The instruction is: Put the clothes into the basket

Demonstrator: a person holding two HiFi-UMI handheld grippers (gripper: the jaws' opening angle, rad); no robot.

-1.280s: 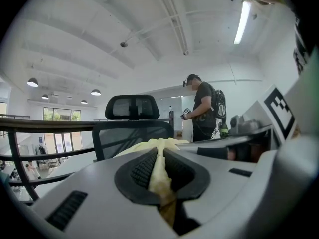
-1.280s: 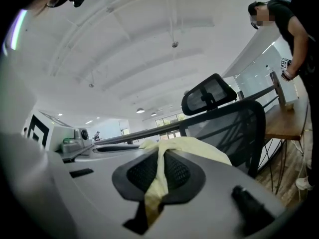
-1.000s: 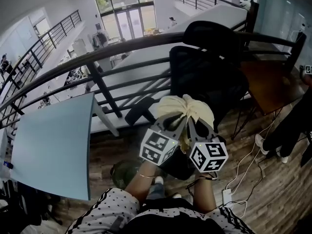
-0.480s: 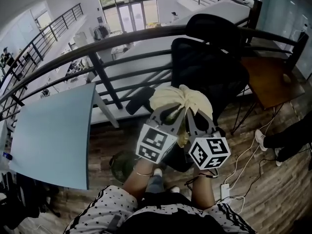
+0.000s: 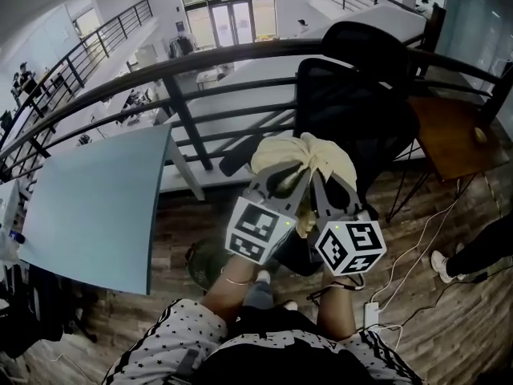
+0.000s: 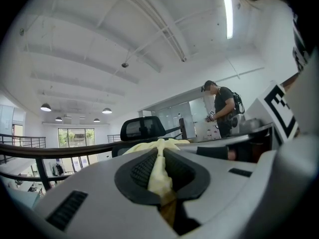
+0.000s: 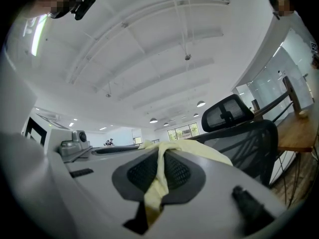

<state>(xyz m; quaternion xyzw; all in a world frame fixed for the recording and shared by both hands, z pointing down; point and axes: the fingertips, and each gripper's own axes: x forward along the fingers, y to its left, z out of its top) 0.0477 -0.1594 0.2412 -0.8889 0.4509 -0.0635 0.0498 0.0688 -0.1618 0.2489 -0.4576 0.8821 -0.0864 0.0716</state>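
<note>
over the last second the left gripper (image 6: 159,172) and right gripper (image 7: 157,177) have risen a little, side by side, and the cloth (image 5: 304,157) has come up with them; neither grip has altered. each is clamped on a thin fold of the cloth, which hangs in the air in front of the chair (image 5: 353,111), well above the basket (image 5: 196,260) on the floor by the person's left forearm. so the lift looks done, and the carry down to the basket remains. the cloth is pale yellow, soft and crumpled, gathered into a puffed bundle. the pads (image 6: 139,169) are dark and ribbed. the basket is round and dark green, the chair back black mesh.
</note>
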